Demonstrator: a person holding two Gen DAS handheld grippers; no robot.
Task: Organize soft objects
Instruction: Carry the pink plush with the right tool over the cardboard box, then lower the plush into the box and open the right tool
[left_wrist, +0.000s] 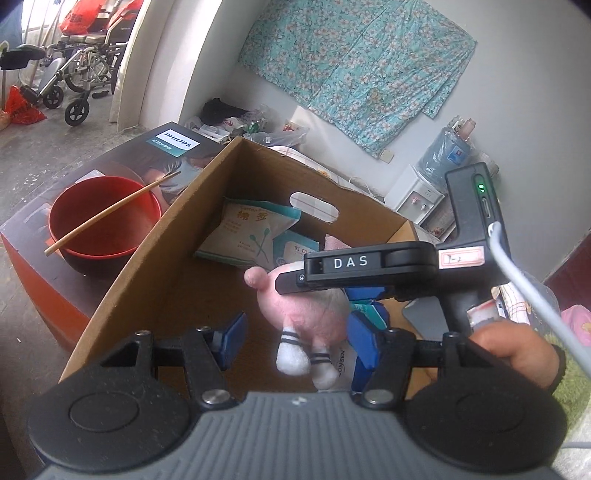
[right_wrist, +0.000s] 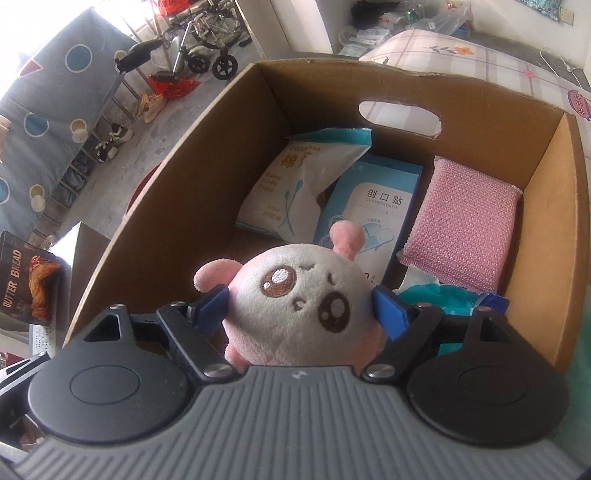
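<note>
Over the open box (right_wrist: 546, 229), the right tongs (right_wrist: 301, 308) carry a pink-and-white plush (right_wrist: 295, 314), its round head wedged between the blue pads (right_wrist: 389, 310), which seem to touch both cheeks: clamped on the toy, though spread wide (the head is bulky). From the left wrist view the plush (left_wrist: 306, 314) hangs with its striped white feet down, so its long axis runs roughly top to bottom, straight toward the box floor. The left tongs (left_wrist: 295, 341) stand apart with nothing gripped; the toy dangles just ahead of them, so the right hand is plainly the one in charge. Already in the box lie a swab pack (right_wrist: 295, 184), a plaster pack (right_wrist: 373, 210) and a pink sponge (right_wrist: 461, 221) along the far wall. The bare cardboard on the near side, right under the toy, looks like the likely drop spot.
</note>
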